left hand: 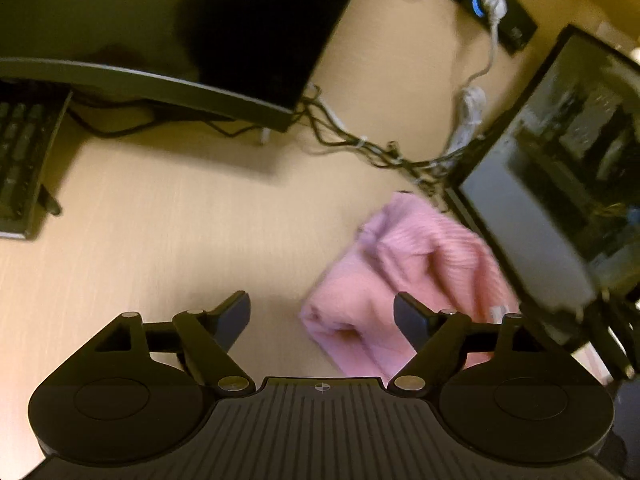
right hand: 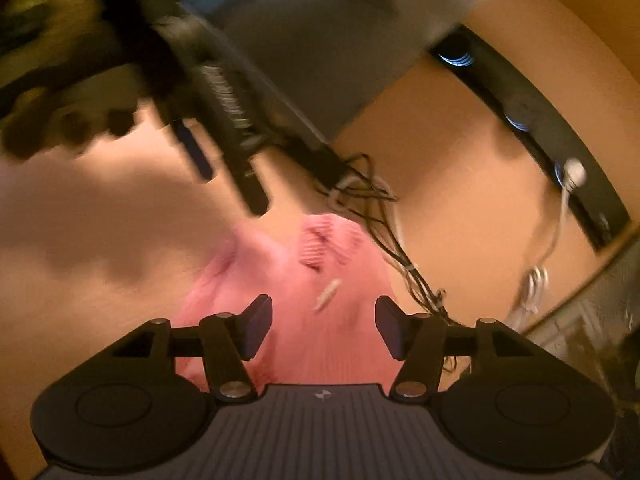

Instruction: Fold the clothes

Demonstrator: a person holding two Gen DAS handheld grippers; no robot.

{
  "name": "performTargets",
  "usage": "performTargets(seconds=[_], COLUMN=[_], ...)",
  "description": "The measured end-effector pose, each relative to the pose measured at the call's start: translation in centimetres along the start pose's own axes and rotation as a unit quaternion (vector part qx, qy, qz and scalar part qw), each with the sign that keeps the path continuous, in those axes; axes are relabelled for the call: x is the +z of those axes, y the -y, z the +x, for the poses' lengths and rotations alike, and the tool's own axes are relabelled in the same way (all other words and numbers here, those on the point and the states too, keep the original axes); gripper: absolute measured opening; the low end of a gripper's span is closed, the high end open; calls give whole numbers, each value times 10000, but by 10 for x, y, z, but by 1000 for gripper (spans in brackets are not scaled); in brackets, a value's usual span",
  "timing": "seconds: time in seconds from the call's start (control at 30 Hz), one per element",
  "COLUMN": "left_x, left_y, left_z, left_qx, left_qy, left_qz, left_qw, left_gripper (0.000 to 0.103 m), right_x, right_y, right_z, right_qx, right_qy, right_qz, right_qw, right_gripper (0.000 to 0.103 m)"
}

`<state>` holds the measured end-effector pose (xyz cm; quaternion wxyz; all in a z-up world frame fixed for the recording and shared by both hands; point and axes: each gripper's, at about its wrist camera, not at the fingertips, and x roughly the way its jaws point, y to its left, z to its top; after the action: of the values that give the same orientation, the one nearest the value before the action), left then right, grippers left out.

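The left black plastic two-finger gripper [left hand: 322, 318] has a ribbed dark body, two round domed side housings, angular linkage arms with silver pivot screws, and flat dark finger pads [left hand: 236, 320]. A small crosshair mark sits at its centre. The right black plastic gripper [right hand: 323, 326] shares this build, with bluish-tinted pads [right hand: 256, 326].

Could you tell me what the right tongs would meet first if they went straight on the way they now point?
Most likely the pink sweater, which lies directly ahead of the open right tongs on the desk; blur makes depth uncertain.
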<state>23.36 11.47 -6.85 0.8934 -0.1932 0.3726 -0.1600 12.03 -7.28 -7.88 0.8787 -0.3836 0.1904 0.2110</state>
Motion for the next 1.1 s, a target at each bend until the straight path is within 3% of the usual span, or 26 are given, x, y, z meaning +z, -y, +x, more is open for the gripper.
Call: performTargets(seconds=[0.13, 0.2, 0.27, 0.3, 0.5, 0.6, 0.83, 0.9, 0.93, 1.03, 1.1], left_x=[-6, -10, -16, -18, -23, -24, -25, -26, -26, -28, -30], left_y=[13, 21, 29, 33, 34, 31, 28, 27, 28, 32, 35], left_z=[16, 23, 29, 31, 37, 40, 42, 42, 41, 41, 41], left_qx=[-296, -421, -537, -586, -450, -362, -217, -192, -176, -103, -73], left_qy=[-283, -441, -563, -619, -693, -690, -614, -604, -602, -563, -537], left_qz=[-223, -239, -172, -145, -199, -177, -82, -92, -64, 43, 66], left_qw=[9989, 9979, 9968, 9963, 9964, 9968, 9978, 9979, 9980, 9984, 9985], left_gripper=[81, 81, 81, 80, 75, 73, 63, 63, 63, 64, 64], right_x=[-11, -13, -12, -13, -19, -16, -20, -19, -17, -15, -23], right_y=[-6, -3, -2, -4, -11, 8, -8, -6, 3, 14, 4], right_z=[27, 19, 7, 4, 9, -10, 9, 12, 6, -4, -1], right_qx=[-133, 7, 200, 232, -20, -35, 156, 151, 128, 63, 4], right_qy=[-516, -507, -401, -372, -412, -208, -436, -460, -411, -375, -451], right_qz=[-258, -273, -222, -221, -68, 302, -28, 18, 223, 433, 227], right_qw=[9982, 9983, 9988, 9988, 9991, 9993, 9989, 9988, 9988, 9983, 9987], right_gripper=[64, 68, 85, 85, 83, 82, 82, 68, 53, 53, 63])
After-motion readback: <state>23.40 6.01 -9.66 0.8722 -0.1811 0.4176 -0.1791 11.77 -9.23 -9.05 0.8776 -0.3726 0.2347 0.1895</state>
